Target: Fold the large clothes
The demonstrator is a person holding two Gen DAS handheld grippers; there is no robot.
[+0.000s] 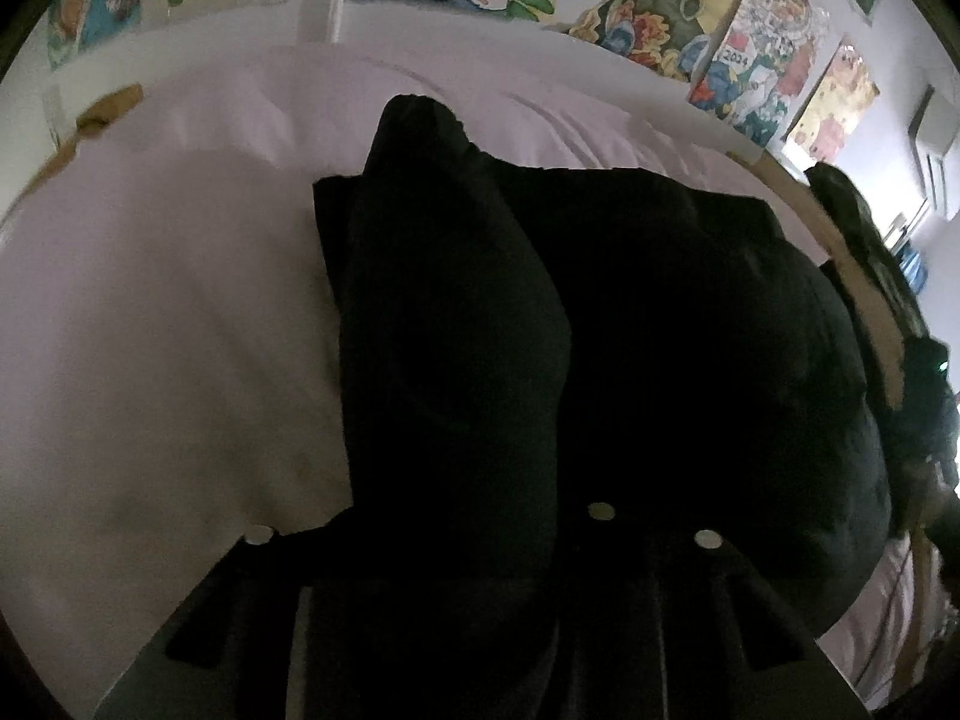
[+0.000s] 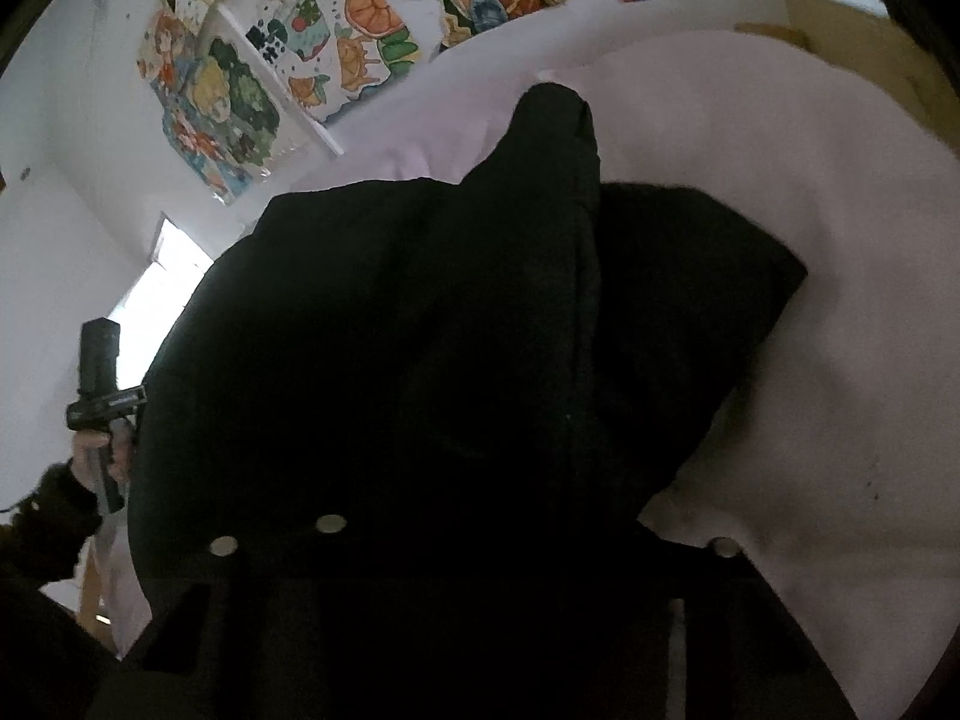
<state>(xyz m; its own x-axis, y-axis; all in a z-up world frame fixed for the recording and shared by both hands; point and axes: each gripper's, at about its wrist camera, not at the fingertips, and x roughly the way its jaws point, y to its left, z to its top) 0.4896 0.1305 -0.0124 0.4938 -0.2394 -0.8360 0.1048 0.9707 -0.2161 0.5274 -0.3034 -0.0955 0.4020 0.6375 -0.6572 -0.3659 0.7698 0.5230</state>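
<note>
A large black garment (image 1: 660, 300) lies on a pale pink bed sheet (image 1: 150, 330). One bunched fold of it runs up from my left gripper (image 1: 480, 552) toward the far side of the bed. That gripper is shut on the cloth, which hides its fingertips. In the right wrist view the same black garment (image 2: 390, 330) rises into my right gripper (image 2: 480, 552), which is also shut on it, with its fingers lost in the dark fabric. At the left edge a person's hand (image 2: 102, 456) holds the handle of the left gripper.
Bright painted posters (image 1: 750, 60) cover the white wall behind the bed. A wooden bed frame edge (image 1: 840, 240) runs along the right side, with dark items beyond it. A lit window (image 2: 162, 276) is at the left. Bare pink sheet (image 2: 810, 360) lies to the right.
</note>
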